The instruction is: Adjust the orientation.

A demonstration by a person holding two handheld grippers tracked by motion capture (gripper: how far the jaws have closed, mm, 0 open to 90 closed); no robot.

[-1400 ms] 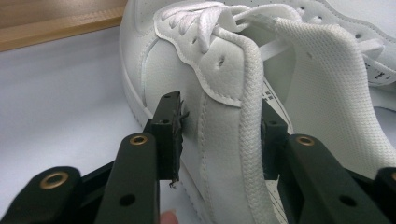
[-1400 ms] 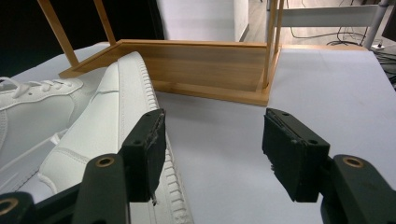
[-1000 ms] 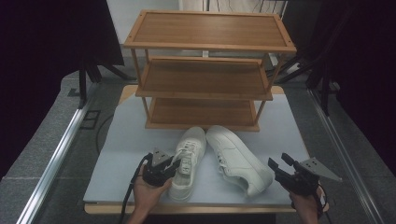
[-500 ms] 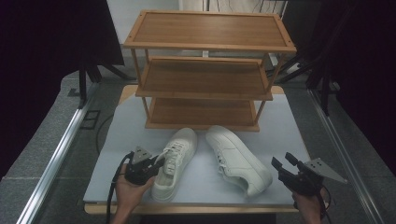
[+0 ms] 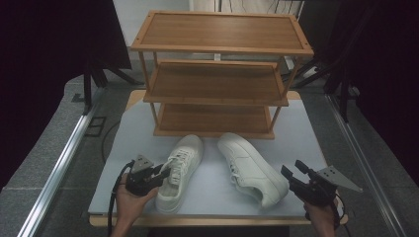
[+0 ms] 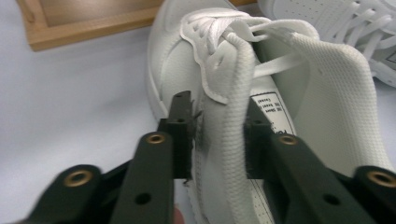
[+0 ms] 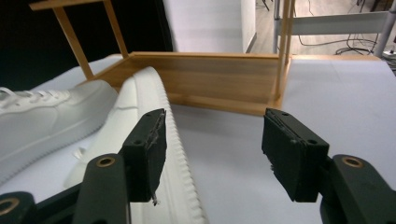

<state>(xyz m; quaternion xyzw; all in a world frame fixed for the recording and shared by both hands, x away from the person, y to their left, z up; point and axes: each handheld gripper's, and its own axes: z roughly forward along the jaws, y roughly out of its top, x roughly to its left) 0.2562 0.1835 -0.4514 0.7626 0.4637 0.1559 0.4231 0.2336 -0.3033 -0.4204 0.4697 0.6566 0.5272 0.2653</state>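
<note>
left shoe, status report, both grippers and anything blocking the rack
Left gripper shut on left shoe collar wall. Right gripper open, empty, beside right shoe. Rack shelves bare, path open.

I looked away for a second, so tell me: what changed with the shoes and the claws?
The left claw has dragged the left sneaker leftward, away from its mate, and is clamped on its side wall by the laces. The right sneaker, the open right claw beside it and the wooden shoe rack stayed put.

shoe rack (image 5: 217, 84) blocks rear, table (image 5: 306, 133) right side open — bare
</note>
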